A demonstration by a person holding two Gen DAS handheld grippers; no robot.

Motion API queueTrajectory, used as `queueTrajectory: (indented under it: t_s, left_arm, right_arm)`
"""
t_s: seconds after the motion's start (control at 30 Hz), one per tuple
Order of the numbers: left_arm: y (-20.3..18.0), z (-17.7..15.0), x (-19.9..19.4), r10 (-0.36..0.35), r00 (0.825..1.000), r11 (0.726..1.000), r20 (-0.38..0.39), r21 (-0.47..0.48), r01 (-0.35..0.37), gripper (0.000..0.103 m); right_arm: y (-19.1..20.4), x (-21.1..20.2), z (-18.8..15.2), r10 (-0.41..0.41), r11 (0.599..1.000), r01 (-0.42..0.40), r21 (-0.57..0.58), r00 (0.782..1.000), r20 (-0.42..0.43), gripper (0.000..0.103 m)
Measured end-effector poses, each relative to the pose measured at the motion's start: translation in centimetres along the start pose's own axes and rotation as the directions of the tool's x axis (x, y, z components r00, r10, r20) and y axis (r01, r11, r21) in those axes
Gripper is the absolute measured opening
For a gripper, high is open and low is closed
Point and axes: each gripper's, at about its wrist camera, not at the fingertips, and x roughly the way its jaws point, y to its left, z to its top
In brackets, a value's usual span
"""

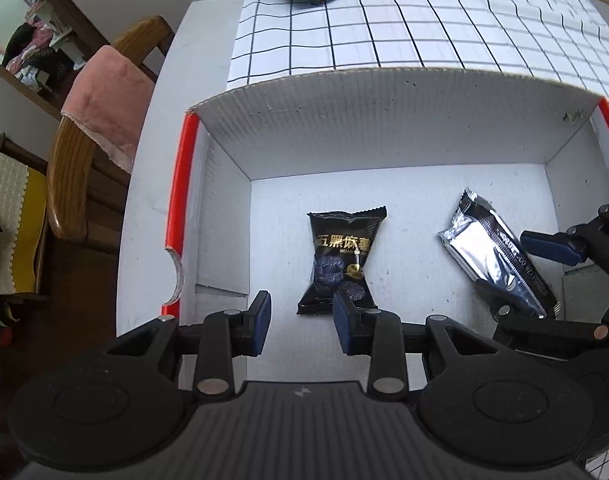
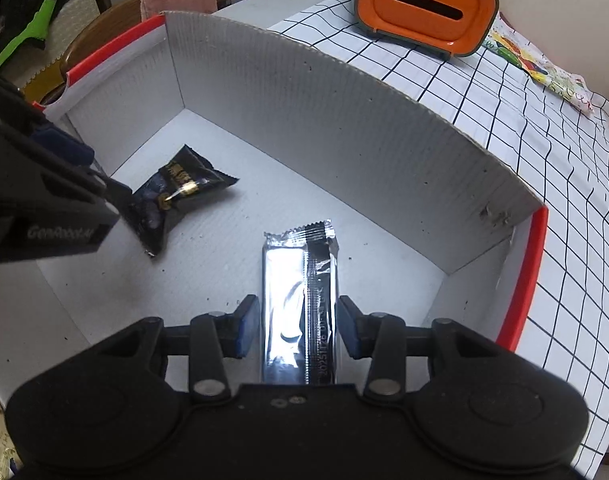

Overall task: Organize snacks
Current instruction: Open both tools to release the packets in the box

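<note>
White cardboard box (image 2: 344,120): right gripper (image 2: 298,332) closed on silver bar wrapper (image 2: 300,312) near box's right wall. Left gripper (image 1: 302,320) partly open, empty; black snack packet (image 1: 342,260) on box floor just ahead.

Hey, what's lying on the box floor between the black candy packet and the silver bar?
Nothing: between the black candy packet and the silver bar only bare white box floor shows, plainly in the left wrist view.
</note>
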Motion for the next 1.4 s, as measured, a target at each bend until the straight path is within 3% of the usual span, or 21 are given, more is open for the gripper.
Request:
queueTrajectory:
  t_s: [0.37,0.57,0.8,0.9,1.03,1.17,1.3,1.4]
  left_arm:
    - [1.6,-2.0,-2.7,-0.055,0.992,0.997,0.115,-0.040,0.060,0.035]
    - [2.4,-3.4,-5.0,-0.097,0.979,0.994,0.178,-0.035,0.105,0.039]
    - [3.3,-5.9,-7.9,-0.163,0.953,0.986,0.256,0.008,0.166,0.043]
    - [4.0,-7.2,-9.3,-0.182,0.938,0.983,0.295,0.019,0.185,0.054]
    - [5.0,-9.3,-10.9,-0.216,0.918,0.976,0.331,0.041,0.215,0.056]
    - [5.7,-11.7,-12.3,-0.236,0.900,0.972,0.365,0.086,0.220,0.066]
    - [6.6,-14.2,-13.2,-0.264,0.884,0.964,0.385,0.117,0.237,0.068]
    - [7.4,-16.1,-13.5,-0.286,0.872,0.958,0.396,0.126,0.257,0.074]
  right_arm:
    - [-1.0,-4.4,-0.8,0.062,0.995,-0.069,0.077,0.994,0.089,0.044]
    - [-0.1,-7.5,-1.4,0.049,0.993,-0.063,0.097,0.989,0.140,0.047]
    - [1.2,-11.5,-2.8,0.025,0.987,-0.055,0.149,0.980,0.199,0.053]
    - [2.1,-13.2,-3.7,0.013,0.984,-0.052,0.171,0.975,0.222,0.058]
    - [3.6,-15.4,-5.1,0.002,0.980,-0.052,0.191,0.967,0.253,0.064]
    - [5.1,-17.3,-6.9,0.003,0.974,-0.067,0.217,0.959,0.283,0.074]
    - [6.7,-18.9,-8.7,0.003,0.969,-0.079,0.236,0.952,0.307,0.079]
    - [7.8,-19.9,-10.0,-0.003,0.964,-0.084,0.251,0.945,0.328,0.083]
